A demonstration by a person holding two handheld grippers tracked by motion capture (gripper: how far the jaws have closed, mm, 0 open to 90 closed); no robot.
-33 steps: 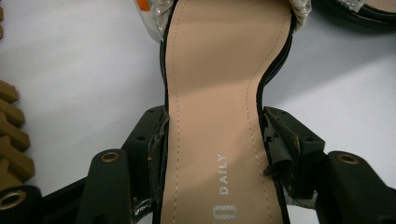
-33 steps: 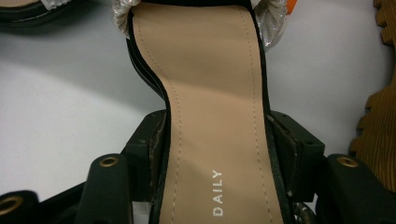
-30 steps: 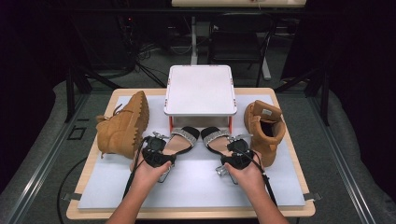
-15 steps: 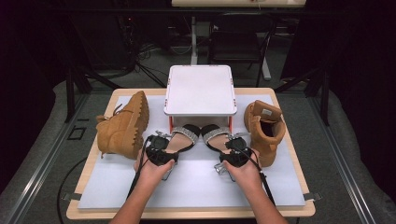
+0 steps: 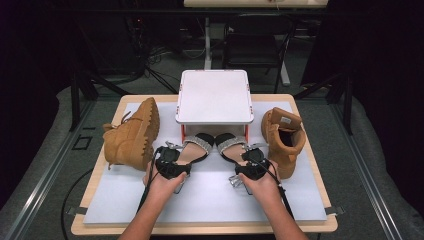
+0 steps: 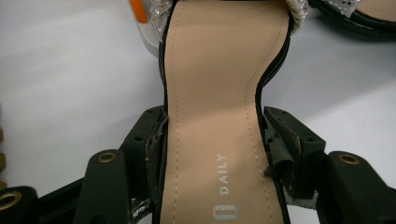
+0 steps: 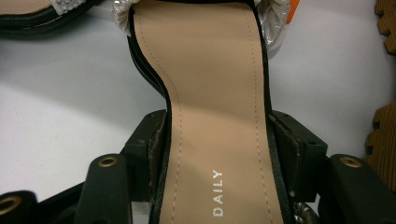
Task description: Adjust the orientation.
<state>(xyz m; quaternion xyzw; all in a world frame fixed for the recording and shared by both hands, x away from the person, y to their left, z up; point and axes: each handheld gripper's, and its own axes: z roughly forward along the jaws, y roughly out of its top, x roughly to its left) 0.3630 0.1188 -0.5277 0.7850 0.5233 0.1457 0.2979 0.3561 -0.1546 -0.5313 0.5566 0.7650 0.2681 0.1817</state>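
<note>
**Two sandals gripped at the waist, toes under the white stand**

Two matching heeled sandals are lying just in front of the white stand (image 5: 214,97), each with its long axis running from the person toward the stand, toes tucked at the stand's front edge between its orange-red legs and heels toward the person. The left sandal (image 5: 192,149) is angling slightly to the right as it goes forward, the right sandal (image 5: 231,146) slightly to the left, so their toes are converging.

The left claw (image 5: 169,161) is clasping the left sandal across its narrow waist; in the left gripper view both black pads are pressing on the sole's edges (image 6: 211,140). The right claw (image 5: 253,165) is gripping the right sandal (image 7: 217,135) the same way.

Each sandal is showing a smooth tan insole with stitched border and a printed "DAILY", a black rim, a glittery silver toe strap and a shiny metallic heel.

Two tan suede boots with chunky lugged soles are flanking the stand: the left boot (image 5: 131,136) is lying on its side left of the stand, the right boot (image 5: 283,139) is standing upright to its right. Everything is resting on a white mat over the wooden bench (image 5: 320,170).
</note>
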